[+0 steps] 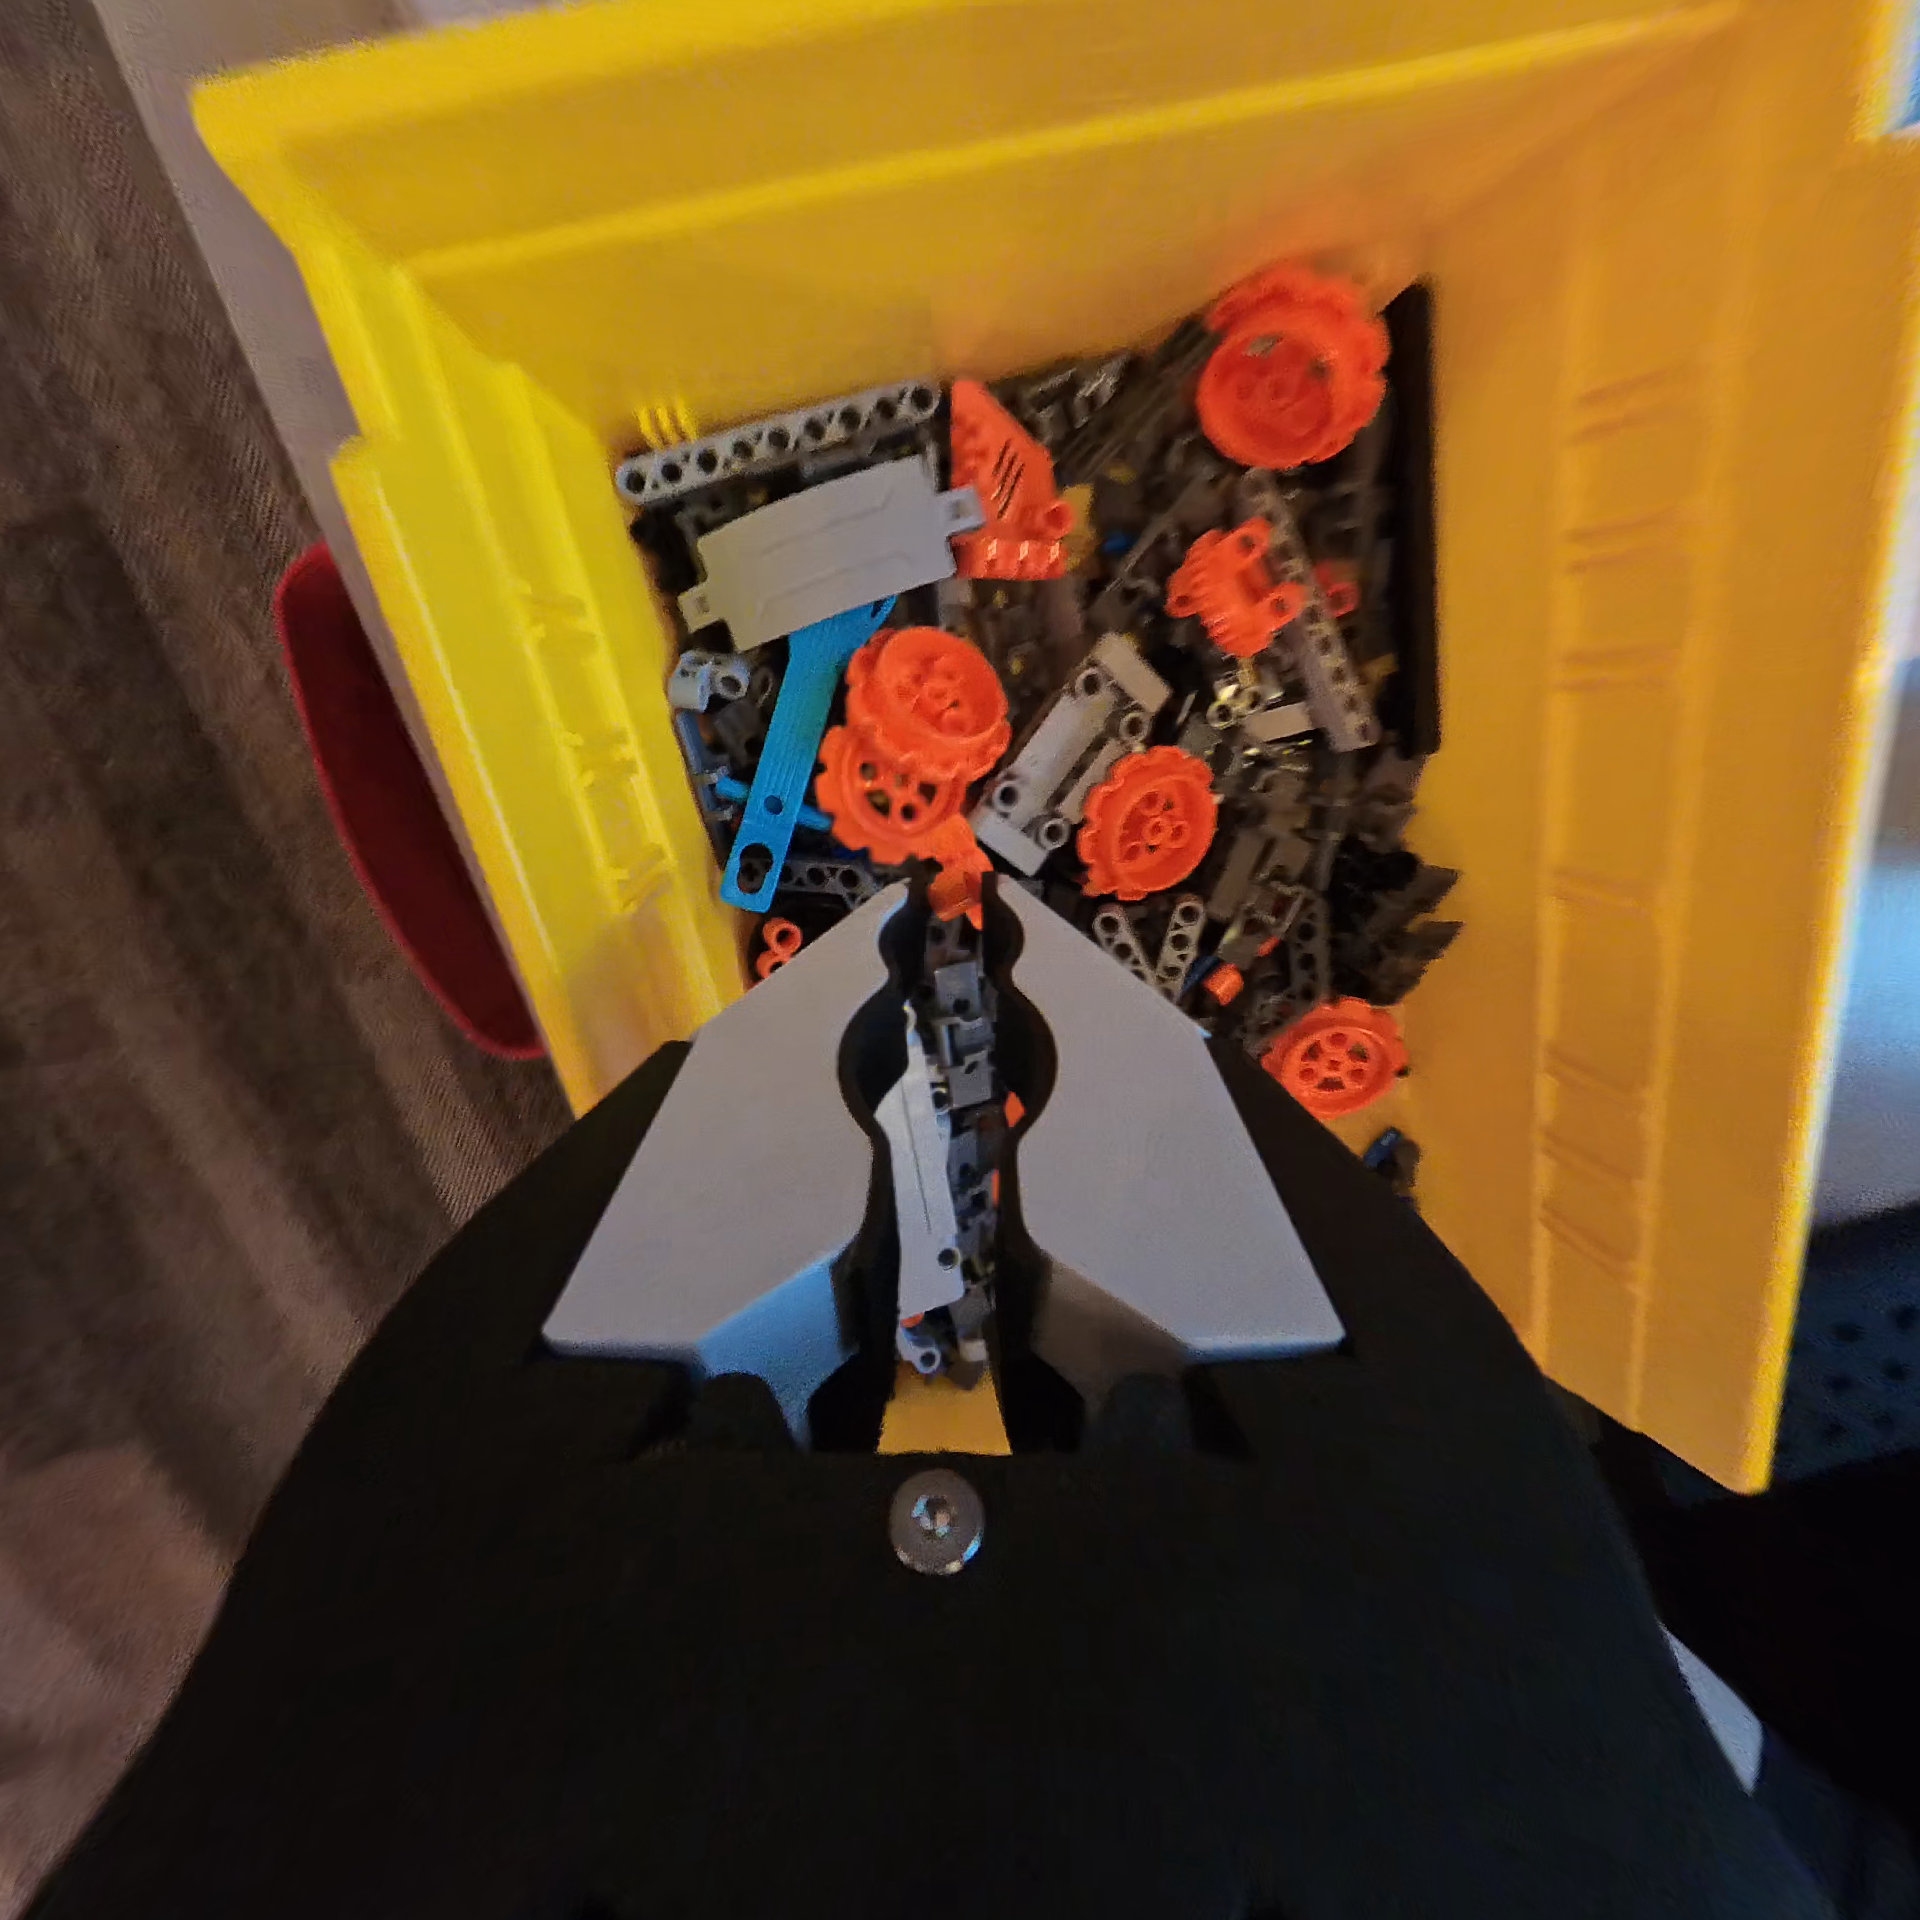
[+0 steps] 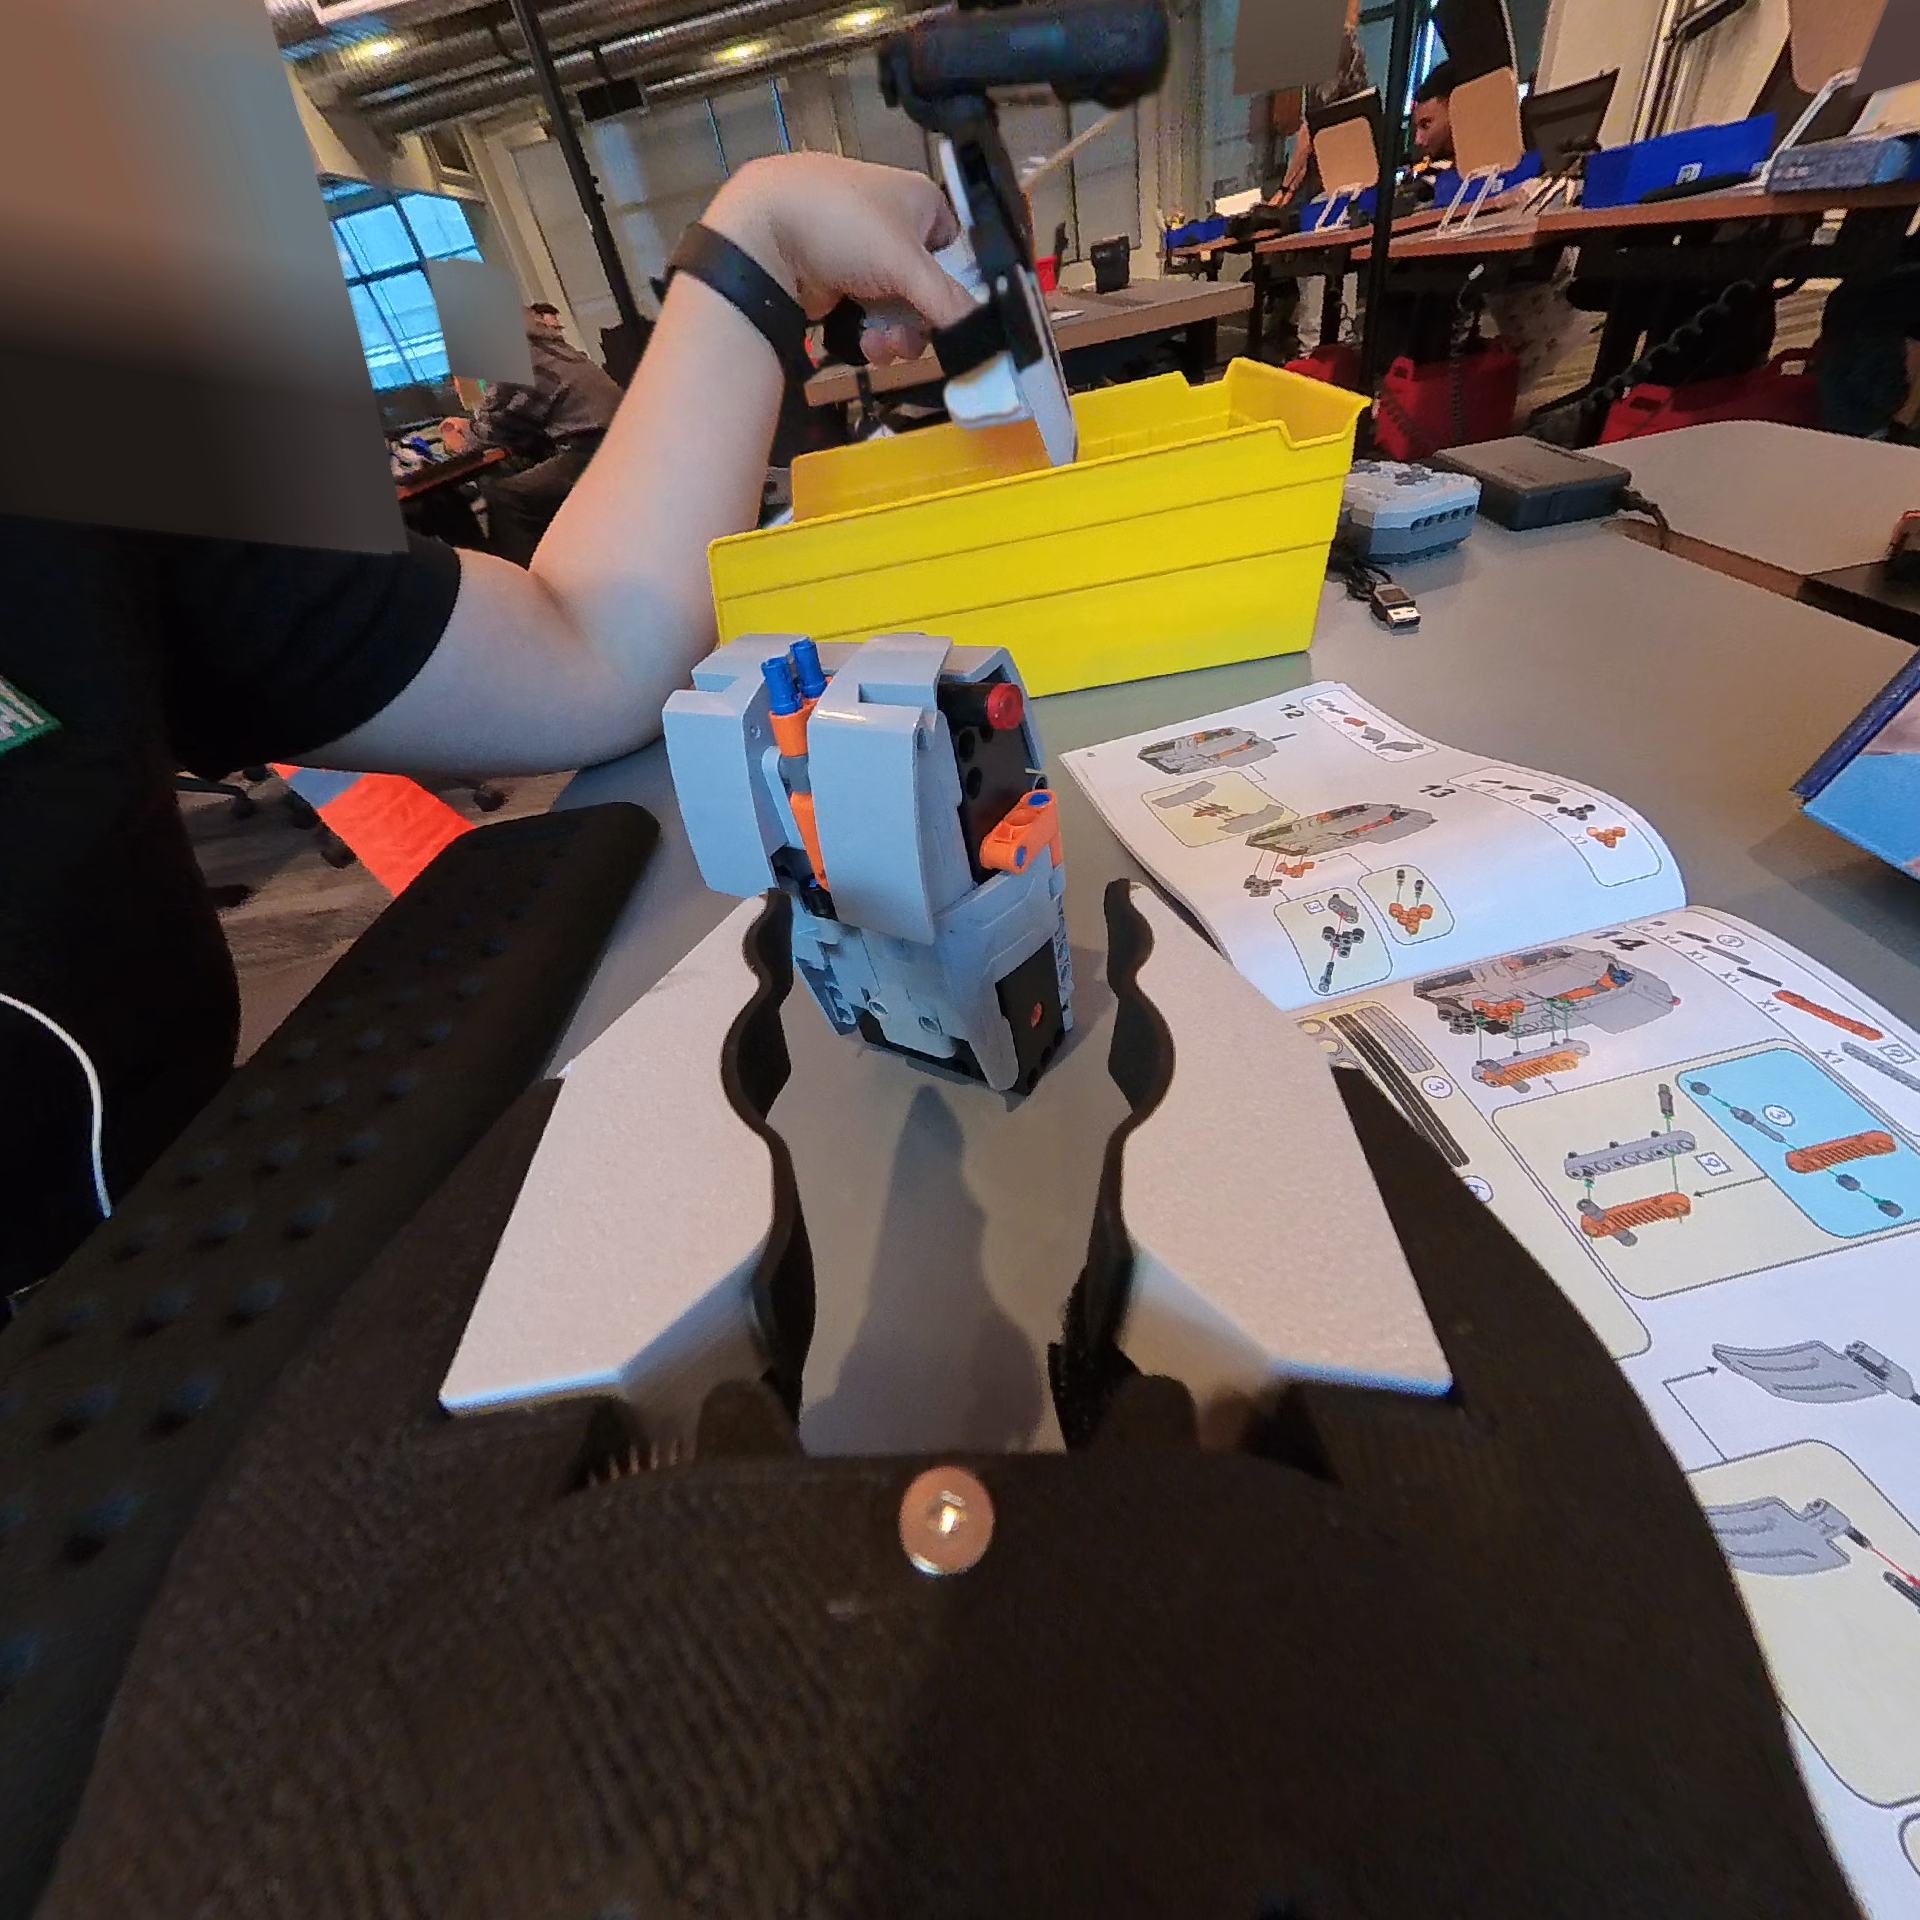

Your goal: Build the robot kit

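My left gripper point(image 1: 951, 888) points down into a yellow bin point(image 1: 831, 229) full of loose building parts: orange wheels point(image 1: 925, 701), a blue lever piece point(image 1: 795, 743), grey panels point(image 1: 831, 551) and black beams. Its jaws are nearly closed, with a small orange piece point(image 1: 956, 878) pinched between the tips. In the right wrist view, a hand holds this gripper point(image 2: 1039, 416) dipped into the bin point(image 2: 1018, 582). My right gripper point(image 2: 945, 909) is open and low over the grey table point(image 2: 935, 1247). A grey, black and orange block assembly point(image 2: 894, 852) stands upright between its fingertips, touching neither.
An open instruction booklet point(image 2: 1455, 935) lies right of the assembly. A grey hub brick point(image 2: 1408, 509), a plug on a cable point(image 2: 1392, 608) and a black adapter point(image 2: 1538, 478) sit beyond the bin. A blue box point(image 2: 1870, 790) is at the right edge. A person's arm point(image 2: 582, 623) rests on the left. The left gripper's tips are roughly 40 centimetres from the right gripper's.
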The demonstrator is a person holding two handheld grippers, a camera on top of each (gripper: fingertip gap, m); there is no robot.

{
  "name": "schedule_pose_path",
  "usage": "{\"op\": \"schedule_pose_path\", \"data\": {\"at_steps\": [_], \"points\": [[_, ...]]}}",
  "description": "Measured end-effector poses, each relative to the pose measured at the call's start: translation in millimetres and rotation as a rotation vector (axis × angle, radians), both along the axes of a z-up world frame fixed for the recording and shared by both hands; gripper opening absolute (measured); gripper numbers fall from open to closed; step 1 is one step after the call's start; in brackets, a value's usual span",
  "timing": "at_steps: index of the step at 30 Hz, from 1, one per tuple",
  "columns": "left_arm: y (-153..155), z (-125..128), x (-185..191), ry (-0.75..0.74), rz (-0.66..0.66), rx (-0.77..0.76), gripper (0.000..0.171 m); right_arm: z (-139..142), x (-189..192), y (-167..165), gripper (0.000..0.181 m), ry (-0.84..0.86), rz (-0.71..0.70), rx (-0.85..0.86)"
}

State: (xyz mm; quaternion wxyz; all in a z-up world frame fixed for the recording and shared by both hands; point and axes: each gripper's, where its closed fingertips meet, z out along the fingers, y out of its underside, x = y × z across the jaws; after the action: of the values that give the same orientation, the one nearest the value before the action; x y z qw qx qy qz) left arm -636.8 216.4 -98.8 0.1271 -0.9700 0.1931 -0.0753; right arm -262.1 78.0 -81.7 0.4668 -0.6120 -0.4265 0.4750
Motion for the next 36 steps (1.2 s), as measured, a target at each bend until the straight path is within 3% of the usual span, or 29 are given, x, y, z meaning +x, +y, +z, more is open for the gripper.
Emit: {"op": "schedule_pose_path", "data": {"at_steps": [7,13,18,23,31,36], "points": [[-22,54,49,-0.45,-0.243,0.138,0.006,0,0,0,0.059,-0.001,0.0,-0.002],[-46,86,92,-0.597,-0.486,0.196,0.007,-1,-1,0,0.059,-0.01,0.003,-0.002],[-60,100,138,-0.604,-0.602,0.19,0.007,-1,-1,-1,0.059,-0.012,0.005,0.004],[-74,101,190,-0.447,-0.664,0.209,0.007,-1,-1,-3,0.059,-0.016,0.015,0.013],[-87,78,233,-0.21,-0.648,0.234,0.006,-3,-3,-7,0.059,-0.032,0.027,0.034],[-111,59,250,-0.25,-0.538,0.243,0.006,-3,-4,-8,0.063,-0.041,0.027,0.049]]}}
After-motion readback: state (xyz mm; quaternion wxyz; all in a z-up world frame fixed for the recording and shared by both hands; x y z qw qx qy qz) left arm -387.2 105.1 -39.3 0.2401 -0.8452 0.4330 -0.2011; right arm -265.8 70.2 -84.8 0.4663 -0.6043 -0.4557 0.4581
